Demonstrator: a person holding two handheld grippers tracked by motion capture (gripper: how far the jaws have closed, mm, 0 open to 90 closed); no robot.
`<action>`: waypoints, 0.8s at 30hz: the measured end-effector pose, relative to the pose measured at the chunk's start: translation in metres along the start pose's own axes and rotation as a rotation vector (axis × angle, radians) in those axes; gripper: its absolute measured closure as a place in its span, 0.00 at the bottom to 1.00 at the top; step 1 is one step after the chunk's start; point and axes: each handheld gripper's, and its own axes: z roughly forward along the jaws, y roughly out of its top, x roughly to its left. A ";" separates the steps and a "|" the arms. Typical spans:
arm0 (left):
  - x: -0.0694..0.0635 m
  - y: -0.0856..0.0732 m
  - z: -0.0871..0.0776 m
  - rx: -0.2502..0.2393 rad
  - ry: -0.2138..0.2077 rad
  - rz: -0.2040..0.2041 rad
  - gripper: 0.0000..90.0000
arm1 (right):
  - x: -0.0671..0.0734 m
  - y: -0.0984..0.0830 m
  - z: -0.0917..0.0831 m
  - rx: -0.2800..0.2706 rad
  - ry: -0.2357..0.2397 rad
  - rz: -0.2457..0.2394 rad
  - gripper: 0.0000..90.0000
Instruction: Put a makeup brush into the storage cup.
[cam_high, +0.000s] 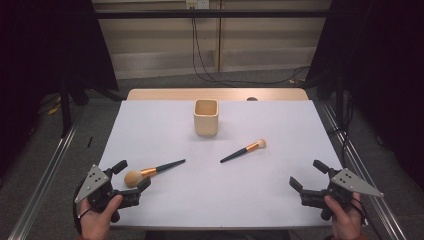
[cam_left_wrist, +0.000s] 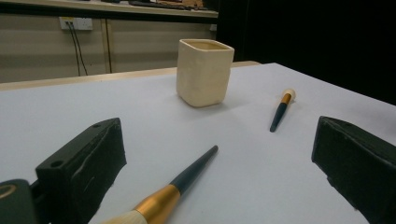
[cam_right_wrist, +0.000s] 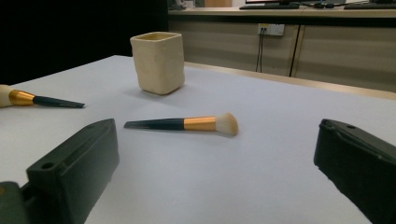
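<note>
I had the left gripper (cam_high: 131, 176) nearest me, well short of the cream cup (cam_high: 206, 117) and to its left, jaws spread wide around the bristle head of the larger brush (cam_high: 152, 171) without pressing on it. My right gripper (cam_high: 310, 175) sat equally far short of the cup, off to its right, jaws wide with nothing between them. The smaller brush (cam_high: 243, 150) lay flat closer to the cup, just right of it. The cup stood upright toward the white table's (cam_high: 210, 200) far edge.
</note>
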 end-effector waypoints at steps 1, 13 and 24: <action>0.000 0.000 0.000 0.005 0.004 0.004 0.03 | 0.000 0.000 0.000 0.000 0.000 0.000 0.00; 0.004 0.001 0.000 0.028 0.013 -0.002 0.03 | 0.001 -0.001 0.003 -0.011 0.011 0.012 0.00; 0.004 0.011 0.002 0.054 -0.008 0.016 0.03 | 0.009 0.001 0.006 -0.003 0.022 0.001 0.00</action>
